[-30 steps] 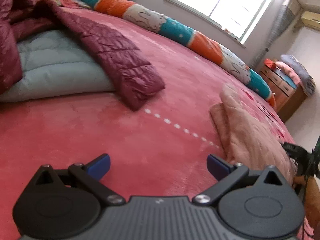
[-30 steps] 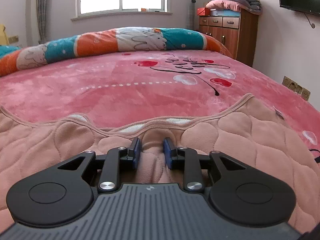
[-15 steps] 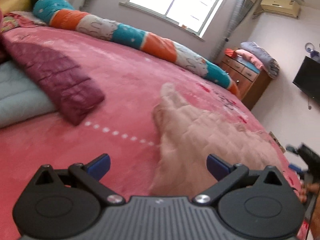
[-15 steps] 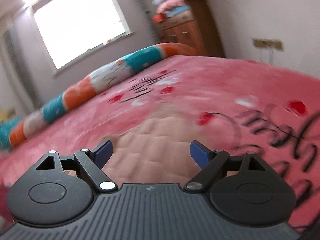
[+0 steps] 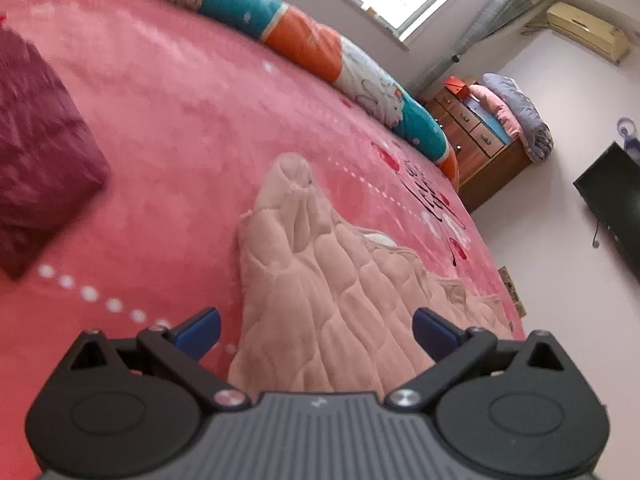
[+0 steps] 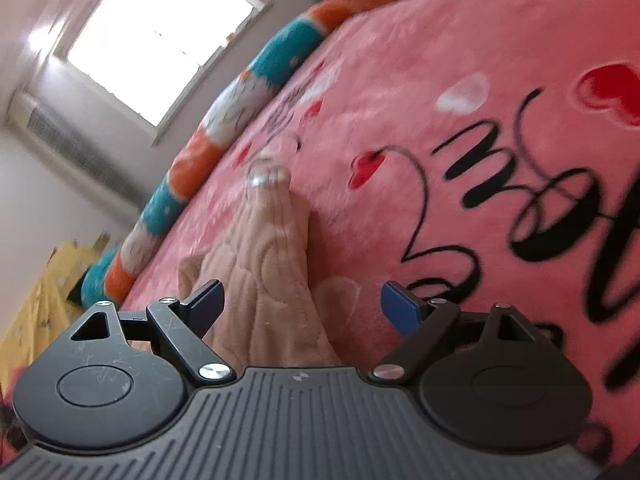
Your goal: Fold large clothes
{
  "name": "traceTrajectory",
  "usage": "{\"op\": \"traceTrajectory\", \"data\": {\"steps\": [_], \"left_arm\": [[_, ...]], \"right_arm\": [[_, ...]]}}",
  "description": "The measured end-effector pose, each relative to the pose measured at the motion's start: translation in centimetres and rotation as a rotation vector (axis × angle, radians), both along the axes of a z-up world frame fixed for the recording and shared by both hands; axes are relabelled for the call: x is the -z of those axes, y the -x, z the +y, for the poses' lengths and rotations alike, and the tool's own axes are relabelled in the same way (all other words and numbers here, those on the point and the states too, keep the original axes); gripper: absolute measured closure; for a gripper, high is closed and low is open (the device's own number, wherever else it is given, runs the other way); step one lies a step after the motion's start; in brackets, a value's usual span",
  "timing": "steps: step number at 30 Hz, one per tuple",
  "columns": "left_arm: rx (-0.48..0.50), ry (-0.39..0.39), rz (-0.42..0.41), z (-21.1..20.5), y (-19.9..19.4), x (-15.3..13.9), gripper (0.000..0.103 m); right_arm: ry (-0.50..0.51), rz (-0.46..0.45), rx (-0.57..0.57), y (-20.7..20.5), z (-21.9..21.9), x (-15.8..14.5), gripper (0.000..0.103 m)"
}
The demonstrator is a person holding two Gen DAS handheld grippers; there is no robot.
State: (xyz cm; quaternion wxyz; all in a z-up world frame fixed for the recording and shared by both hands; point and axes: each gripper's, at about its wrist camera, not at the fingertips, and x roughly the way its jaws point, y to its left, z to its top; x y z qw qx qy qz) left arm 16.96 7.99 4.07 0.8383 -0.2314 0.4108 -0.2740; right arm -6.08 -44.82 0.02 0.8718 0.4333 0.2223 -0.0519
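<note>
A pale pink quilted garment (image 5: 320,280) lies spread on the pink bed cover (image 5: 180,120), one sleeve reaching toward the far side with its cuff (image 5: 294,168) open. My left gripper (image 5: 316,330) is open and empty, just above the garment's near part. In the right wrist view the garment's other sleeve (image 6: 272,248) stretches away over the cover, its cuff (image 6: 266,174) at the far end. My right gripper (image 6: 302,306) is open and empty, above the sleeve's near end and the cover beside it.
A maroon padded jacket (image 5: 36,152) lies at the left on the bed. A long orange, teal and white rolled quilt (image 5: 304,40) runs along the far edge under the window. A wooden dresser (image 5: 480,148) with piled bedding stands at the right. A TV (image 5: 616,196) hangs on the wall.
My right gripper opened and let go of the garment's edge, then swung to the right over the sleeve. My left gripper moved right, from the jackets to above the pink garment, staying open.
</note>
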Motion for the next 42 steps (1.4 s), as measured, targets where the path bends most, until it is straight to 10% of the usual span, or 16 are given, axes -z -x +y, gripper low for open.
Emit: {"op": "traceTrajectory", "data": {"steps": [15, 19, 31, 36, 42], "left_arm": [[0.045, 0.028, 0.155, -1.7, -5.0, 4.8, 0.002], [0.139, 0.009, 0.164, -3.6, -6.0, 5.0, 0.001], [0.119, -0.133, 0.083, -7.7, -5.0, 3.8, 0.008], [0.029, -0.146, 0.057, -7.1, -3.9, 2.9, 0.027], [-0.035, -0.167, 0.004, -7.1, -2.2, 0.8, 0.050]], "right_arm": [[-0.112, -0.058, -0.343, -6.4, 1.1, 0.2, 0.000], [-0.228, -0.105, -0.346, -7.2, -0.3, 0.9, 0.000], [-0.138, -0.076, -0.283, -8.0, 2.2, -0.3, 0.000], [-0.127, -0.056, -0.211, -6.5, 1.8, -0.5, 0.039], [0.000, -0.041, -0.133, -4.2, 4.5, -3.1, 0.047]]}}
